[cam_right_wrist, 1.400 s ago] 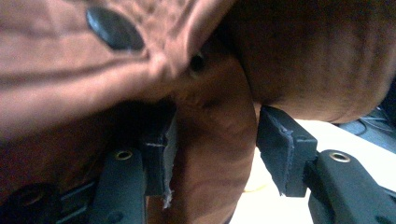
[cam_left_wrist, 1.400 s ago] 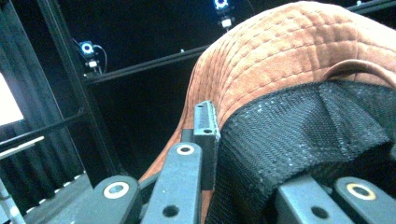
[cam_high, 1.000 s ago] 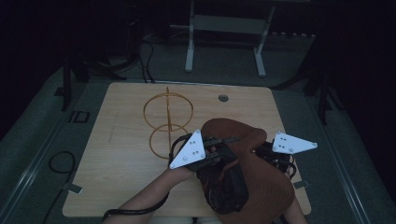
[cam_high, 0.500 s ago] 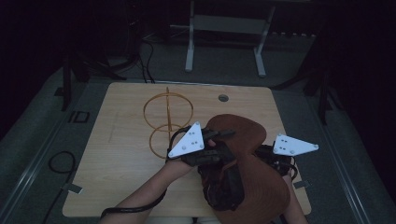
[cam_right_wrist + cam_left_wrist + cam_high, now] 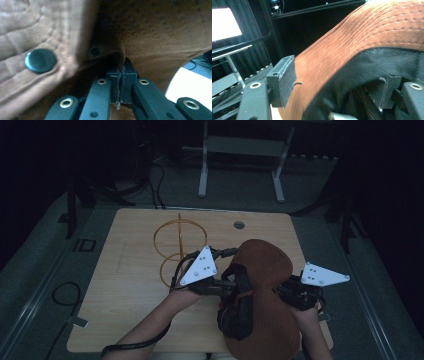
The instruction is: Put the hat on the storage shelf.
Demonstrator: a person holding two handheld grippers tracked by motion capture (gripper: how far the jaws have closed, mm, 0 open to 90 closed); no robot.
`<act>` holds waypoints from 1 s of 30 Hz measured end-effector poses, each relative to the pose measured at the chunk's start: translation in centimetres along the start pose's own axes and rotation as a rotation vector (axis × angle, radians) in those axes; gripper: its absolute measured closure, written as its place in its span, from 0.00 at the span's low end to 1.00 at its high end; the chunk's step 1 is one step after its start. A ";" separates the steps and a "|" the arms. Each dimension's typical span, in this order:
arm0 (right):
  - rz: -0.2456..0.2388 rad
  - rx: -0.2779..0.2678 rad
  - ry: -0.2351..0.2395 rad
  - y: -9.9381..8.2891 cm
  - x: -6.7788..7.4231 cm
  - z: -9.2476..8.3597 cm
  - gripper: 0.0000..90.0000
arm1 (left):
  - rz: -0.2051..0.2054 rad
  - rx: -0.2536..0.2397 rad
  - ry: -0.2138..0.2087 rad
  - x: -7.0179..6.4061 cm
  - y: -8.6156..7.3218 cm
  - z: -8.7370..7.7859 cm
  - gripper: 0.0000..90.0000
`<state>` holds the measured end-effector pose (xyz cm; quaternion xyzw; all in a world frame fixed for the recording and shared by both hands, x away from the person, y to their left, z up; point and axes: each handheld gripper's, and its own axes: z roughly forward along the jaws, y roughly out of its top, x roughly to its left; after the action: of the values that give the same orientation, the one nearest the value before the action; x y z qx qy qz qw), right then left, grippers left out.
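Nearest the person, the right gripper point(image 5: 295, 295) has its jaws pressed together on a fold of the brown quilted suede cap point(image 5: 262, 290), pinching the fabric just beside a dark round snap button point(image 5: 40, 60). The cap lies at the near right of the pale wooden table point(image 5: 125, 290), its black lining and strap point(image 5: 237, 312) turned up toward the person.

Just left of it, the left gripper point(image 5: 222, 282) sits against the cap's black inner edge. Its jaws have just been opening and now stand partly apart: one pad is clear of the suede in the left gripper view, and the other seems to sit inside the lining, though blur there makes contact hard to judge. I read it as having let go, or nearly so.

Farther out stands a gold wire stand of crossed rings point(image 5: 177, 245), near the left gripper and apart from the cap.

The risk from here, as I judge it: with one thin pinch carrying the cap, a lift or pull could let the soft suede slide out of the right jaws, or the cap could sag and twist. The left gripper's cable or body could also knock the light wire stand.
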<state>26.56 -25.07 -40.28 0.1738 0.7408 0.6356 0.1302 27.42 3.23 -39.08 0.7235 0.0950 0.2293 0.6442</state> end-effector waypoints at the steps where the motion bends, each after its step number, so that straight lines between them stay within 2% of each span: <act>1: 0.001 -0.008 -0.006 0.0 -0.1 -0.2 0.97 | -0.003 0.006 0.002 0.1 -0.1 -0.2 0.34; 7: 0.013 -0.051 -0.037 0.4 -0.8 -1.6 0.97 | -0.018 0.025 0.039 0.8 -0.8 -1.3 0.34; 9: 0.023 -0.069 -0.066 0.6 -1.4 -2.3 0.97 | -0.020 0.042 0.053 1.0 -1.3 -1.9 0.34; 14: 0.046 -0.097 -0.092 1.0 -2.2 -3.1 0.97 | -0.020 0.083 0.081 1.1 -2.4 -2.9 0.34; 20: 0.040 -0.091 -0.144 1.6 -3.2 -2.8 0.97 | -0.040 0.124 0.103 1.3 -4.3 -4.3 0.34; 30: 0.056 -0.090 -0.182 2.8 -5.4 -1.2 0.97 | -0.086 0.194 0.136 1.4 -7.7 -7.5 0.34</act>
<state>31.23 -28.08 -37.46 0.2455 0.6916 0.6531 0.1869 26.49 11.70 -45.78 0.7605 0.1913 0.2400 0.5723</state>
